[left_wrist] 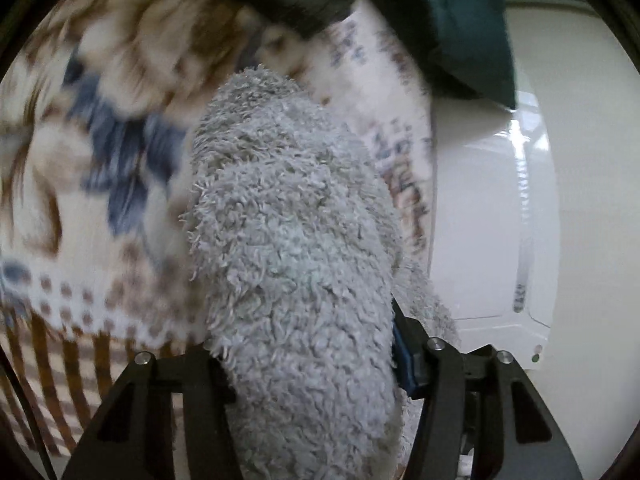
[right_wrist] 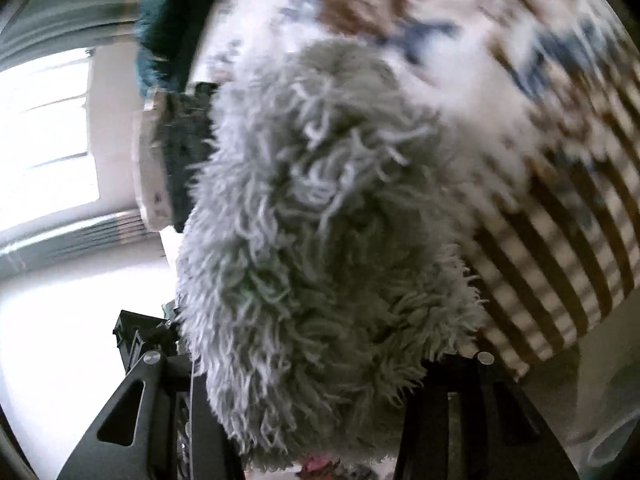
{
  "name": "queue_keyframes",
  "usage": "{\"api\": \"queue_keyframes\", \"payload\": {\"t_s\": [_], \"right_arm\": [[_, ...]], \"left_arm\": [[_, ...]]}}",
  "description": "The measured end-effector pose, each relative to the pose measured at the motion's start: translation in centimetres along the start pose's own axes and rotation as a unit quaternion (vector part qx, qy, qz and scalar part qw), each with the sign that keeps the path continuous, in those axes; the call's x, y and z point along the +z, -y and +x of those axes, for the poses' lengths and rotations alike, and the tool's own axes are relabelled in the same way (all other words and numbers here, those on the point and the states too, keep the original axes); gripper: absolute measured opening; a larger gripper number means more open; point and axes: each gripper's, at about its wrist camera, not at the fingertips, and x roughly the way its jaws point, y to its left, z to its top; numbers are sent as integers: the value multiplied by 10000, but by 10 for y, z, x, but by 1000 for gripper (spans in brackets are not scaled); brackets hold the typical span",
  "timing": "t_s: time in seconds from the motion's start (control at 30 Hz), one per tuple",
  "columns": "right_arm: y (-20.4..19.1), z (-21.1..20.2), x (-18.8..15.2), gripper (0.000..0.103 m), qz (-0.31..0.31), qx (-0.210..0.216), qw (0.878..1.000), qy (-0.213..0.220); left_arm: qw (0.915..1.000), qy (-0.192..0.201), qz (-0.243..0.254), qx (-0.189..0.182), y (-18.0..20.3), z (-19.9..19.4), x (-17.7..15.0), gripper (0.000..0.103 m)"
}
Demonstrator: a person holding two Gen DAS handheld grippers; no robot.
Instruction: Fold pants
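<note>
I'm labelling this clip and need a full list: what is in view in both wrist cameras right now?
fluffy pants: one, pale grey, bunched between the fingers of both tools, filling the middle of each view
patterned blanket: one, cream with blue and brown motifs and brown stripes, spread behind the pants
dark teal cloth: one, at the top edge, lying on the blanket
white appliance: one, glossy white, beside the blanket in the left wrist view
window: one, bright, at the left of the right wrist view
left tool: one, black, shut on the pants
right tool: one, black, shut on the pants
</note>
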Motion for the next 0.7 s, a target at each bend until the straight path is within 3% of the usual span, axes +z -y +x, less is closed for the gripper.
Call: {"api": "queue_keyframes", "payload": {"t_s": [0.13, 0.3, 0.5, 0.7], "right_arm": [[-64, -2, 3, 45, -540, 147, 9982, 212], [-151, 0, 22, 45, -1011, 514, 9931, 314], [-248, -6, 91, 45, -1616, 935, 9822, 214], [-354, 59, 160, 45, -2038, 995, 9739, 15]], "left_arm": [[9992, 248, 285, -157, 37, -26, 39, 51], [9960, 683, 534, -226, 83, -74, 110, 51], [9881, 1357, 684, -235, 137, -137, 203, 51], [9832, 1713, 617, -156, 145, -179, 306, 51]]}}
